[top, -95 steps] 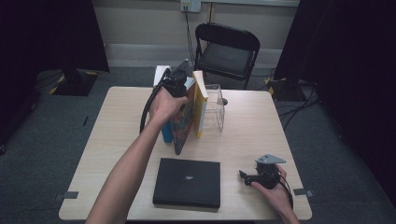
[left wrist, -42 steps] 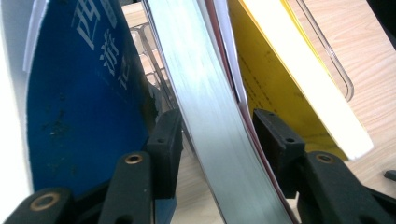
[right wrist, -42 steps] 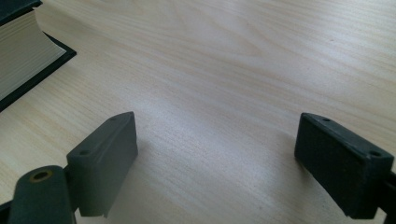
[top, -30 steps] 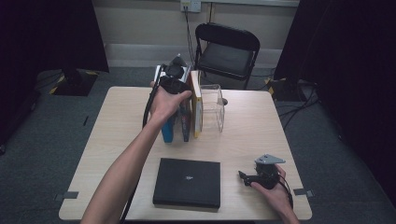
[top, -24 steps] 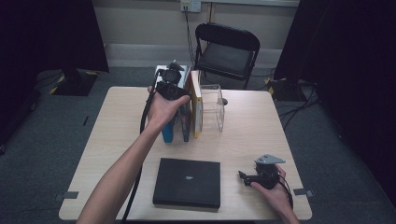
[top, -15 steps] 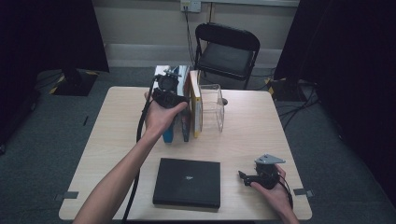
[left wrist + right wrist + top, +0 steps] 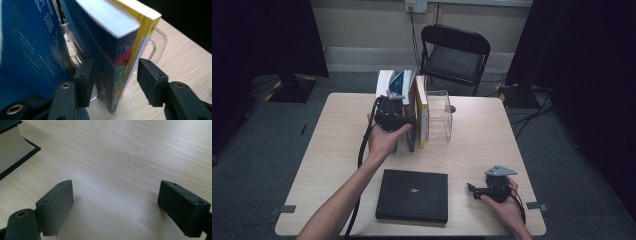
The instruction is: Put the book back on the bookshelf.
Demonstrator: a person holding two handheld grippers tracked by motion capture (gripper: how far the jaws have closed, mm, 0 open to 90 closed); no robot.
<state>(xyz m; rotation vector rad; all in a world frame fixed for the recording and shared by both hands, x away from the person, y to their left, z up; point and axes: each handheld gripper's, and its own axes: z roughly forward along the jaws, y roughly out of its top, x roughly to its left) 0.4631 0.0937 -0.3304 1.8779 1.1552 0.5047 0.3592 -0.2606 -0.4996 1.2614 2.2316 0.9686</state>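
Three books stand upright in a clear rack [image 7: 439, 112]: a blue one [image 7: 397, 85], a dark blue one [image 7: 411, 137] and a yellow one [image 7: 422, 110]. My left gripper [image 7: 404, 120] is at their near ends. In the left gripper view it [image 7: 113, 77] is open and straddles the spine of the dark blue book [image 7: 110, 50], with a small gap at the right jaw. The yellow book [image 7: 140, 27] stands just beyond it and the blue book [image 7: 27, 45] is on the left. My right gripper [image 7: 472, 189] rests open on the table at the near right, and nothing lies between its fingers [image 7: 117, 202].
A black book [image 7: 412, 195] lies flat near the table's front edge, left of my right gripper, and its page edge [image 7: 12, 147] appears in the right gripper view. A black folding chair [image 7: 454, 50] stands behind the table. Bare wood lies right of the rack.
The dark blue book was tilted in my left gripper; it now stands upright in the rack. The left hand has drawn back toward the near side. The right gripper has not moved.
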